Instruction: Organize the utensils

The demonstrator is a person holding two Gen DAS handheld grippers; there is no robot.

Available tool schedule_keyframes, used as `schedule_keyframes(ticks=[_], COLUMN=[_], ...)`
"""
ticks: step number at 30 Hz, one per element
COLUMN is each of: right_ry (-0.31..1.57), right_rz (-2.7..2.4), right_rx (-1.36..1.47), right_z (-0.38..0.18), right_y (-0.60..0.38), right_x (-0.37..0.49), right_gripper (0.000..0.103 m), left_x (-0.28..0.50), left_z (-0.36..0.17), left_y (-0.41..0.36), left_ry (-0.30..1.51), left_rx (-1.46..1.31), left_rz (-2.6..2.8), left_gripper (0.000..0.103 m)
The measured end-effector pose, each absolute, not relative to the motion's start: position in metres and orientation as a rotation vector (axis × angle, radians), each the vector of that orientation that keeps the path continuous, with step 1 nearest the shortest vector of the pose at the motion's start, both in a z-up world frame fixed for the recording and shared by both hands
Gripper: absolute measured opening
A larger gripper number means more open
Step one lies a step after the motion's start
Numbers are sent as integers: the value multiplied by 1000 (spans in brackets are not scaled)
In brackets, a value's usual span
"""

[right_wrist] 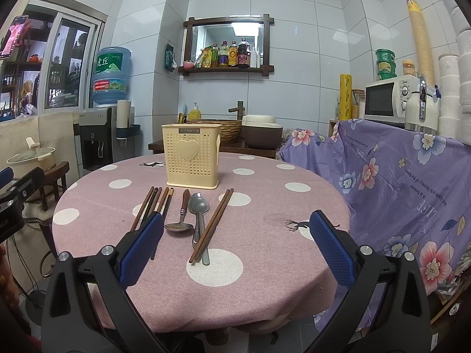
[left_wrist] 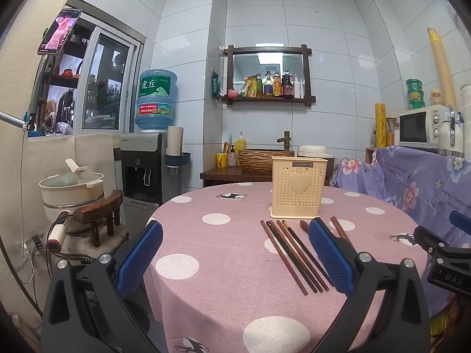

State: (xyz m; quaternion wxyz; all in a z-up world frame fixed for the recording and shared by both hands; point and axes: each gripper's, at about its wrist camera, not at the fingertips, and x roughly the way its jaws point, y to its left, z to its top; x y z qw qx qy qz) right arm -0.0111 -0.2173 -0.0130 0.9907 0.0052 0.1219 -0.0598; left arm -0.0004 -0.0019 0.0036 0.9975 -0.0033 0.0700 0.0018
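A cream perforated utensil holder (left_wrist: 298,186) (right_wrist: 192,156) stands upright at the far middle of the round pink dotted table (left_wrist: 235,279) (right_wrist: 265,279). In front of it lie several brown chopsticks (left_wrist: 294,254) (right_wrist: 153,206). Right of these rest a wooden-handled spoon (right_wrist: 182,216), a metal spoon (right_wrist: 199,217) and a crossed pair of chopsticks (right_wrist: 212,225). My left gripper (left_wrist: 235,253) hovers open over the table's near left, chopsticks just inside its right finger. My right gripper (right_wrist: 237,244) is open and empty, near the front edge behind the spoons.
A purple floral cloth (right_wrist: 397,191) drapes furniture at the right, with a microwave (right_wrist: 391,100) on top. A water dispenser (left_wrist: 150,158), a pot (left_wrist: 73,185) on a stool and a sink counter (left_wrist: 253,164) stand beyond the table's left and far edges.
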Motion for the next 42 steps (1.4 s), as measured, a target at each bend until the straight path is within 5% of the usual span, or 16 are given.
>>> schedule_keyframes(ticks=[42], right_ry=[256], right_rz=[-111], right_rx=[-3], right_z=[-20], right_y=[-210], right_x=[-9], right_gripper=[98], left_x=[-2], left_z=[-2], left_y=[5], left_ry=[142], left_rx=[-11], left_rz=[7], left_gripper=[98])
